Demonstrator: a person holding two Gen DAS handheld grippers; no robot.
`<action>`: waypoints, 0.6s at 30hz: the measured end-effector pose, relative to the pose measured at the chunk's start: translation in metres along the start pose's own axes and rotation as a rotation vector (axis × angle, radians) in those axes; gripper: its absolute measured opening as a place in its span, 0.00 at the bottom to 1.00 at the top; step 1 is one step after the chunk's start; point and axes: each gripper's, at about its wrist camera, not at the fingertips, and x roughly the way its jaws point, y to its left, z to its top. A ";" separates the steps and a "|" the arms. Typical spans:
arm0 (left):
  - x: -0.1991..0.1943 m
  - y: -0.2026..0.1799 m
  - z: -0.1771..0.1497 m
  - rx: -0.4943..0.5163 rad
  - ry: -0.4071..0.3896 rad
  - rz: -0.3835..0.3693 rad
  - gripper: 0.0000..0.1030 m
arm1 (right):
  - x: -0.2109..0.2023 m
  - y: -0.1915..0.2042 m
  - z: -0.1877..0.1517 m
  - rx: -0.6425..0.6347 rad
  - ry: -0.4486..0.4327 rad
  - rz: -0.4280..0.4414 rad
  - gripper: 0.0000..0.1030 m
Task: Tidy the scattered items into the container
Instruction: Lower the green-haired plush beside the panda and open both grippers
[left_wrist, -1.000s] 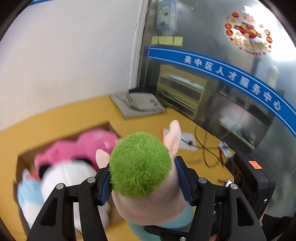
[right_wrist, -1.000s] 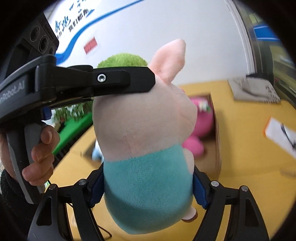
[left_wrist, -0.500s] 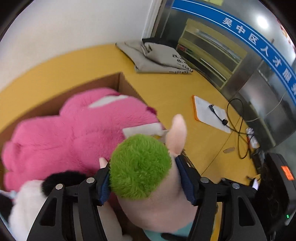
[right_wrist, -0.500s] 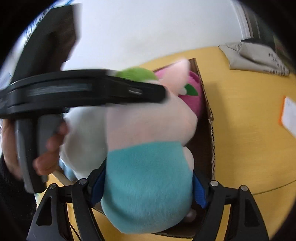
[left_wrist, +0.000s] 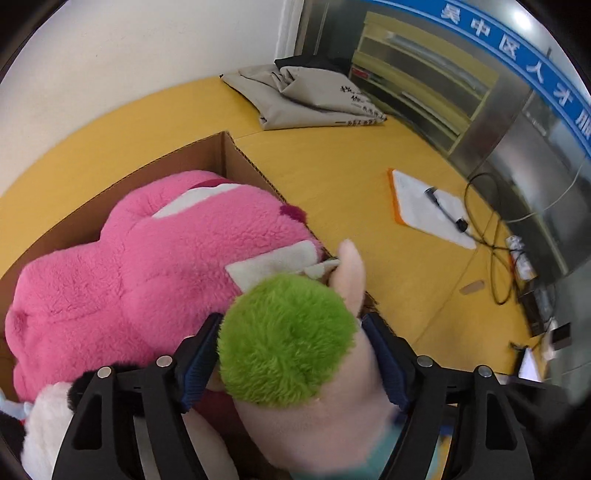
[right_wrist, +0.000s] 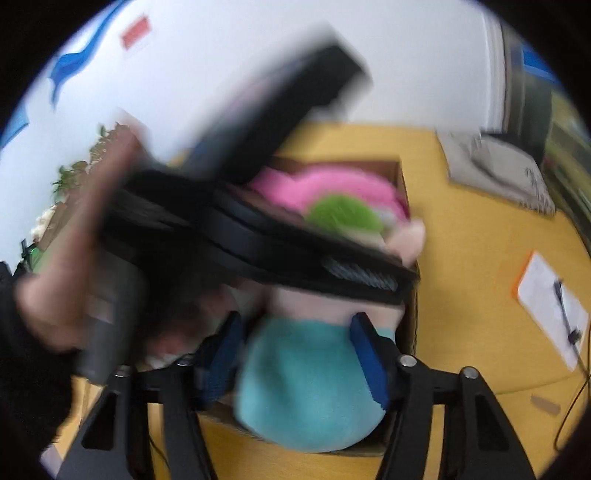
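- Pig plush toy (left_wrist: 295, 354), green-haired with a pale pink head and a teal body, sits at the near corner of the cardboard box (left_wrist: 221, 147), half over the rim and leaning on the big pink plush bear (left_wrist: 147, 258) already inside.
- Handling, as a guess: light, soft and squashy, so it gives under pressure and can slump or roll once let go. It is neither fragile nor slippery, since the fur grips well.
- Best holds look like the two firm bulges, the head and the teal belly. The ears and the thin limbs would just fold.
- Left gripper (left_wrist: 291, 354) straddles the head, and its jaws have just been opening. The blue fingers (left_wrist: 199, 354) stand beside the fur with the head between them, and no pressing shows.
- Right gripper (right_wrist: 295, 354) has just been closing, and its fingers (right_wrist: 369, 354) dent the teal belly (right_wrist: 306, 384) on both sides, so it has a hold. The view is blurred.
- Room inside the box is tight: the bear fills most of it, and a white and black plush (left_wrist: 44, 424) crowds the near end.
- Stiff corrugated rim runs right under the pig, so the toy could tip out onto the yellow tabletop (left_wrist: 351, 177).
- Tabletop beside the box is bare nearby. Farther off lie a notepad with a pen (left_wrist: 428, 206), cables (left_wrist: 495, 258) and folded grey bags (left_wrist: 303, 96).
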 end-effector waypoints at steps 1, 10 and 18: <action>-0.009 0.000 0.000 0.002 -0.014 0.008 0.78 | -0.001 -0.001 -0.004 0.003 -0.012 0.015 0.47; -0.143 0.002 -0.057 -0.004 -0.315 0.085 0.85 | 0.008 -0.012 -0.007 0.060 -0.019 -0.011 0.47; -0.213 0.026 -0.200 -0.155 -0.397 0.236 0.94 | -0.026 0.014 -0.003 0.052 -0.088 -0.086 0.77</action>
